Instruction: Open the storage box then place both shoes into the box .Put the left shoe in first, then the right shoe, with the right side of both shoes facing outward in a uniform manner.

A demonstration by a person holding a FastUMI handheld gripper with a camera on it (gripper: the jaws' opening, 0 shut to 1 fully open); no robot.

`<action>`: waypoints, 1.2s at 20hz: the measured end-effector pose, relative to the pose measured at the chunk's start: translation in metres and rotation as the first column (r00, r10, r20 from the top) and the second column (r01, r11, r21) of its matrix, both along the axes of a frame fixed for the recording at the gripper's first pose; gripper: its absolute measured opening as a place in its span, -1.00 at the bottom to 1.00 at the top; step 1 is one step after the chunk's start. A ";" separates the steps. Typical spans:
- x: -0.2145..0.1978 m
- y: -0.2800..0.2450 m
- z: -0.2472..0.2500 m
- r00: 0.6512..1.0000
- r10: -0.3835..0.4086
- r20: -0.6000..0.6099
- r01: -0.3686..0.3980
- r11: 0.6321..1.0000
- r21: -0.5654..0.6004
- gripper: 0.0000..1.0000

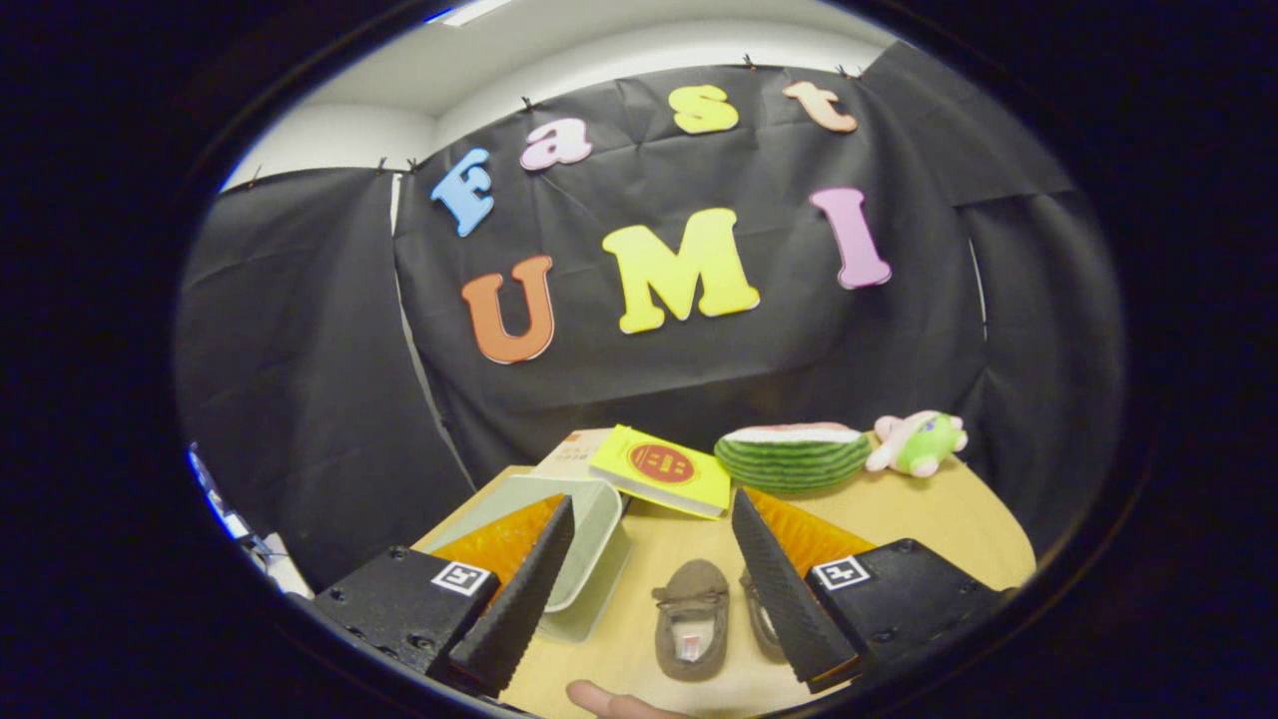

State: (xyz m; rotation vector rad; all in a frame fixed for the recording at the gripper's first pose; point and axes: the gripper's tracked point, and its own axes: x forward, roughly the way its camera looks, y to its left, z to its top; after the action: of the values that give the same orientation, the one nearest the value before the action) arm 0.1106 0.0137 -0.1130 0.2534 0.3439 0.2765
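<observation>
Well, the gripper [649,589] hangs above the table [929,519] with its fingers spread wide and nothing between them but air. Below the gap lies one brown moccasin-type shoe [693,619], toe pointing away, its opening toward the camera; the second shoe [761,619] sits just beside it and is mostly hidden behind the right finger, so which is left and which is right I cannot tell for sure. The storage box [589,544], a pale translucent tub, stands beside the shoes and partly behind the left finger; its lid seems to be still on, though the finger covers much of it.

The shoes look soft and light, with a suede-like upper that should give under the pads and grip well rather than slip. A sensible hold is probably across the heel collar or the side walls near the opening, where the rim gives some stiffness; pinching the toe would likely just crumple it. The box looks like thin, smooth plastic, light and apt to slide, so its lid edge is the place to catch.

A fingertip [609,699] shows at the near edge of the table. Beyond the shoes lie a yellow book [664,469], a watermelon-slice toy [794,457] and a small plush [919,441]
</observation>
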 end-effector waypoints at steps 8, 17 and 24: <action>0.065 0.048 -0.079 0.923 0.274 -0.270 -0.195 0.938 0.285 1.00; 0.102 0.099 -0.125 0.747 0.562 -0.355 -0.224 0.716 0.661 0.98; 0.114 0.129 -0.137 0.661 0.647 -0.380 -0.193 0.635 0.748 0.98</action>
State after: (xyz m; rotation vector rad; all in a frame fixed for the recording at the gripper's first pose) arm 0.2248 0.1427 -0.2503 0.9948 0.9965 0.8396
